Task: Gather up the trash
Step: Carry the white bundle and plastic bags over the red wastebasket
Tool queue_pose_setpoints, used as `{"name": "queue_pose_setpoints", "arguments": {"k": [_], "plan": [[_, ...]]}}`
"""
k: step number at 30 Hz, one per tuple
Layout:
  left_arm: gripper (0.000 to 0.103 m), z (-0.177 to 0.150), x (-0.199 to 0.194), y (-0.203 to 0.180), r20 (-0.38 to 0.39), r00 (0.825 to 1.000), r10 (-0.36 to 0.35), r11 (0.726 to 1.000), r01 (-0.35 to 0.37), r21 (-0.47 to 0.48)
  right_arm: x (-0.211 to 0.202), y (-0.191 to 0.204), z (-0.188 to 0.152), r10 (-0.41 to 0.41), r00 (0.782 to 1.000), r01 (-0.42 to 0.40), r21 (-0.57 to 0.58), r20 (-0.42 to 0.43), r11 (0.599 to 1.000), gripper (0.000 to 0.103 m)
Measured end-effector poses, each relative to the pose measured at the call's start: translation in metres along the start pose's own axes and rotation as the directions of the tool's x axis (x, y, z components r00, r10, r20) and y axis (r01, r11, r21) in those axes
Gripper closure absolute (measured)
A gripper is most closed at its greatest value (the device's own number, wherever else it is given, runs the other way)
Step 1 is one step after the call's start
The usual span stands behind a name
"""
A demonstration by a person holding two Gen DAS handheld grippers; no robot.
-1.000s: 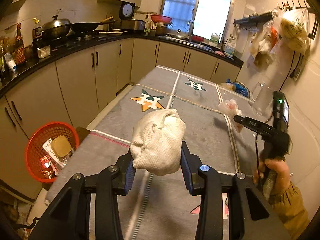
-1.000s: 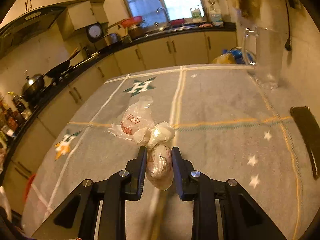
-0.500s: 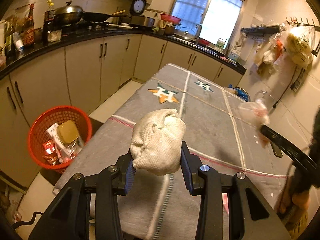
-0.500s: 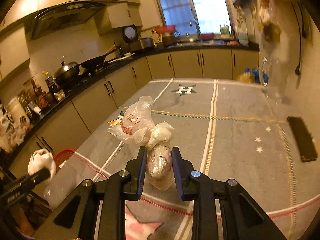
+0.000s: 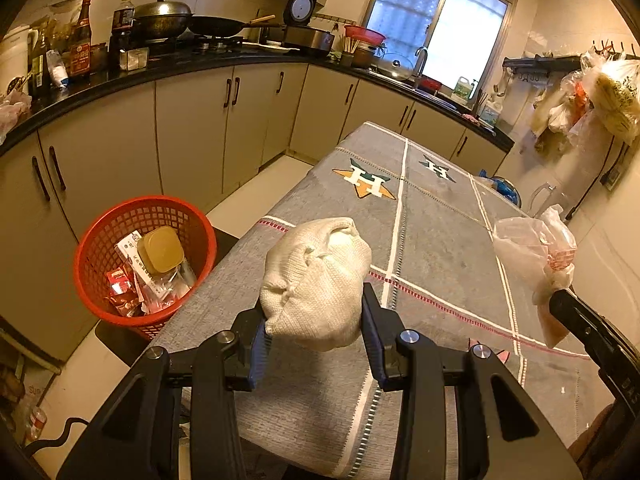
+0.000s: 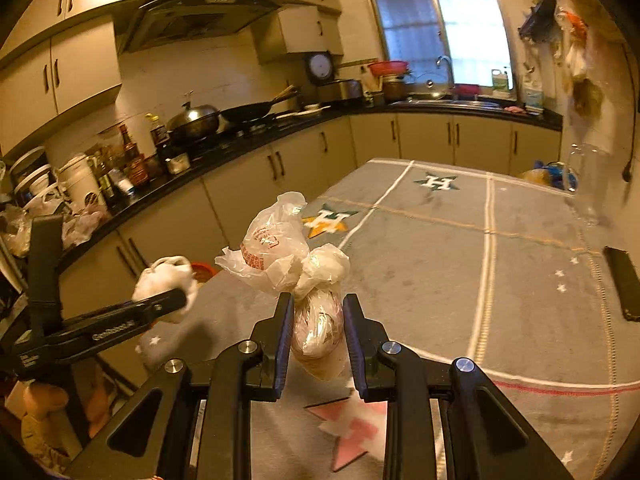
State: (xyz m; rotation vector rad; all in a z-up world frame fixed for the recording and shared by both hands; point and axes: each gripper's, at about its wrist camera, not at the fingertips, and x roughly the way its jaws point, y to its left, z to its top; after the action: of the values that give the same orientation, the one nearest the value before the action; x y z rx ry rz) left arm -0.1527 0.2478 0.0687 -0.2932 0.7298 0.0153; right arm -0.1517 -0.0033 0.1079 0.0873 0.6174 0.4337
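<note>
Both tongs loaded: left tongs (image 5: 316, 322) pinch cloth wad (image 5: 316, 280), right tongs (image 6: 316, 338) pinch knotted bag (image 6: 316, 320); red basket (image 5: 100, 236) beside table edge (image 5: 224, 260).

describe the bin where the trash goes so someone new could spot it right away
In the left wrist view, start at the long table under its grey cloth, then look down to the floor off its near left corner, before the cabinets. There stands the basket: round red plastic mesh with wrappers and a tan-lidded jar inside, the only red thing on the floor.

wad (image 5: 316, 280): knit cloth, matt | bag (image 6: 280, 252): glossy plastic | basket (image 5: 100, 248): plastic mesh
</note>
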Motion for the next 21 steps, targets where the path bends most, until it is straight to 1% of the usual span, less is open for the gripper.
{"name": "queue_pose_setpoints", "arguments": {"k": [9,16,21], "plan": [[0.065,-0.002,0.01,0.012,-0.022,1.0,0.008,1.0,-0.009,-0.019,0.007,0.013,-0.003,0.023,1.0,-0.023,-0.012,-0.017,1.0,0.076],[0.065,-0.003,0.012,0.027,-0.006,0.998,0.055,0.998,-0.055,-0.029,0.01,0.025,0.003,0.037,0.999,-0.038,-0.062,-0.022,0.997,0.076],[0.065,-0.004,0.012,0.045,-0.009,0.997,0.08,0.995,-0.081,-0.053,0.019,0.043,0.007,0.047,0.998,-0.051,-0.111,-0.04,0.993,0.076]]}}
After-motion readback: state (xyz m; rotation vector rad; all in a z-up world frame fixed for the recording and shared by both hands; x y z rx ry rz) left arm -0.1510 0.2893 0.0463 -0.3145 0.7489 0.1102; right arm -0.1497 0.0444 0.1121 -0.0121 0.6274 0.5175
